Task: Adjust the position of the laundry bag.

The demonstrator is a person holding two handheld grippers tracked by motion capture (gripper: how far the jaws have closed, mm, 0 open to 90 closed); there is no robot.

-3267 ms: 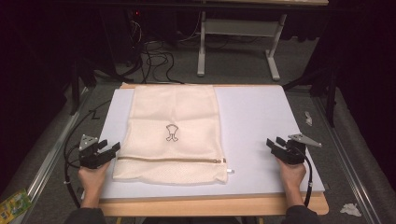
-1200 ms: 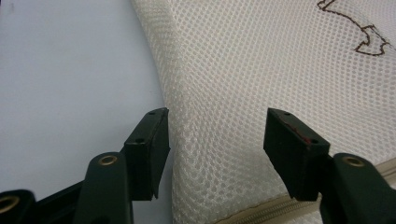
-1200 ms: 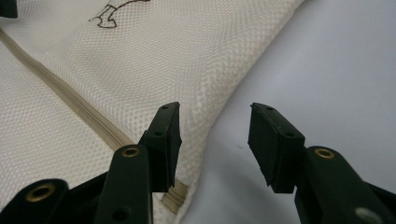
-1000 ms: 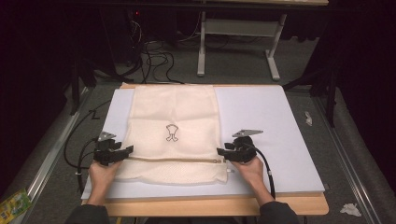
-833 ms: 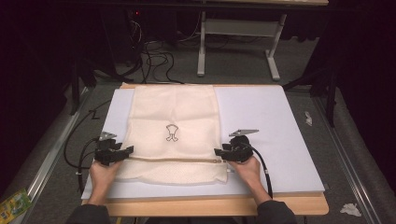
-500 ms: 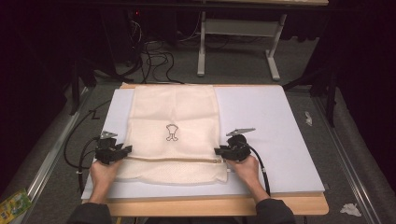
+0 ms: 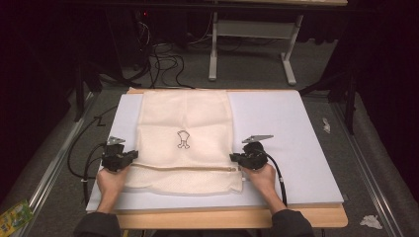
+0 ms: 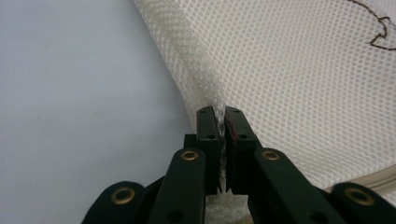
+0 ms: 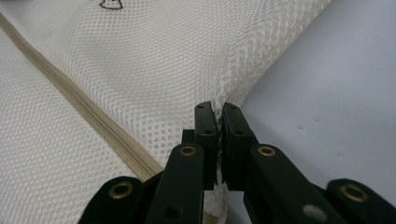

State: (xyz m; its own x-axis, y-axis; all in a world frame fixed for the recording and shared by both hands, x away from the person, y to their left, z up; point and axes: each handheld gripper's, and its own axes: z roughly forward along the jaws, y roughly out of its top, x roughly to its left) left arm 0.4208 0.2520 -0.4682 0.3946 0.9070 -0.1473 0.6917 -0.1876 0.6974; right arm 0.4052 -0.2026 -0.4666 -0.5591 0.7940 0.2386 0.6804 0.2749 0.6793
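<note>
- On the pale sheet covering the worktop (image 7: 296, 128) lies a cream mesh bag (image 7: 185, 123), its long axis running away from the person, its zipper (image 7: 183, 168) crossing it near the close end.
- The high view shows the whole bag, a small dark outline figure (image 7: 183, 139) at its middle, and a hand behind each tool at the zipper's two ends.
- The left gripper view shows what the high view cannot: the left tool (image 8: 220, 122) has just been closing, and its jaws now pinch a ridge of mesh at the bag's side edge.
- The right gripper view shows the right tool (image 9: 218, 116), also just closed, clamped on the opposite edge, with the tan zipper tape (image 9: 88, 119) slanting beside it.
- The fabric is a fine honeycomb net, soft and slightly puckered at each grip; the jaws are flat black bars with brass rivets.
</note>
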